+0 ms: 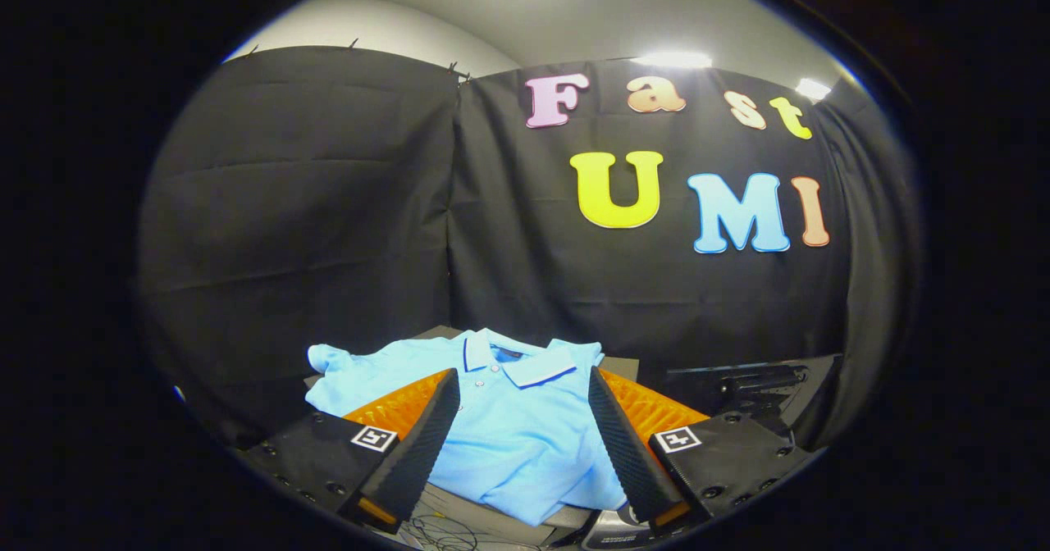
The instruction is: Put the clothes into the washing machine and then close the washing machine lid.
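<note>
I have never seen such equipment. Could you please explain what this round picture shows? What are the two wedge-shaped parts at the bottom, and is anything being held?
The picture comes from a wide-angle camera mounted on a handheld gripper, a two-finger tool that a person carries. The camera looks forward along the fingers, so the two wedge-shaped parts are those fingers. They stand wide apart and press on nothing, so the gripper is open and holds nothing.

Between and just beyond the fingers lies a light blue polo shirt with a white-trimmed collar, spread flat on a dark surface. It is the clothing meant for the washing machine. Behind it hangs the booth's black cloth wall. To the right of the shirt sits some dark equipment that I cannot identify.
</note>
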Demonstrator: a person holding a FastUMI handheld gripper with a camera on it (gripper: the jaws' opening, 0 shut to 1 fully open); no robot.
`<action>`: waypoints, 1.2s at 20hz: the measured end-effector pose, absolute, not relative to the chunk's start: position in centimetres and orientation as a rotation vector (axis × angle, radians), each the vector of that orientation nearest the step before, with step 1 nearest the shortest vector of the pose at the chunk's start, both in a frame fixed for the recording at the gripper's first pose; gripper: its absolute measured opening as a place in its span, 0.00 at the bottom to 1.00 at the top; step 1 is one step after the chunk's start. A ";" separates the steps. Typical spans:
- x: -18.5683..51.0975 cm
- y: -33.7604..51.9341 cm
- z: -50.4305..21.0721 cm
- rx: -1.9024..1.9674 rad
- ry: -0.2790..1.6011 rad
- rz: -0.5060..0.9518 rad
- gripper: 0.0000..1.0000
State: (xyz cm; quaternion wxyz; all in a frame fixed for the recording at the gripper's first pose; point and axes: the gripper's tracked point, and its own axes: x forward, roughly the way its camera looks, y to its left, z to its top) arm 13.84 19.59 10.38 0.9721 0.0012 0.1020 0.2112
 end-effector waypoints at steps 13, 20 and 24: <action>18.6 27.2 6.9 -0.041 0.429 0.559 0.98; 20.1 28.7 4.4 -0.097 0.546 0.587 0.97; 20.5 29.8 2.8 -0.104 0.605 0.606 0.97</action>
